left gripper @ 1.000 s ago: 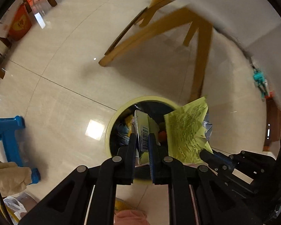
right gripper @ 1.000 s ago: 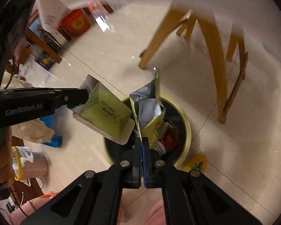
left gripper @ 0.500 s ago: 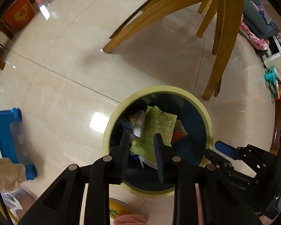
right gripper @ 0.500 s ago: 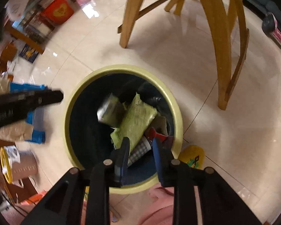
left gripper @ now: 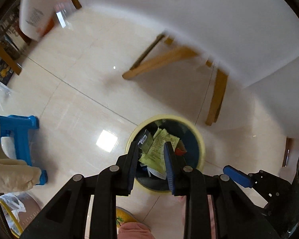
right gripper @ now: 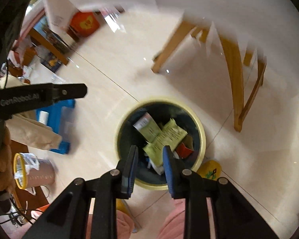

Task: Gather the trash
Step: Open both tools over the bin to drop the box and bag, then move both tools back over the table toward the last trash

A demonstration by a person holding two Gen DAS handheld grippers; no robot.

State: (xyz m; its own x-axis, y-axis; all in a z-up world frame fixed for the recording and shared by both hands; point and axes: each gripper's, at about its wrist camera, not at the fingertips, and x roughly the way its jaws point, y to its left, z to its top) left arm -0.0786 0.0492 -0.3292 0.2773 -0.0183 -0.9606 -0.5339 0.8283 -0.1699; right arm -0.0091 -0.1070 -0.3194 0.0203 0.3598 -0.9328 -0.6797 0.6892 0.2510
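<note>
A round bin with a pale yellow rim and a dark liner stands on the tiled floor below both grippers. A crumpled green packet lies on top of the trash inside it. Beside the packet lies a silver and green pouch with a barcode. My left gripper hangs high over the bin, open, with nothing between its fingers. My right gripper is also open and empty above the bin. The left gripper's black finger shows at the left of the right wrist view.
Wooden chair legs stand beyond the bin under a white table edge. A blue plastic stool is on the left. A yellow slipper lies beside the bin. A small lined bucket and clutter sit at the far left.
Both grippers were shut on packets over the bin, then opened. The packets dropped into the bin. After dipping close to the bin, both grippers have risen well above it.
</note>
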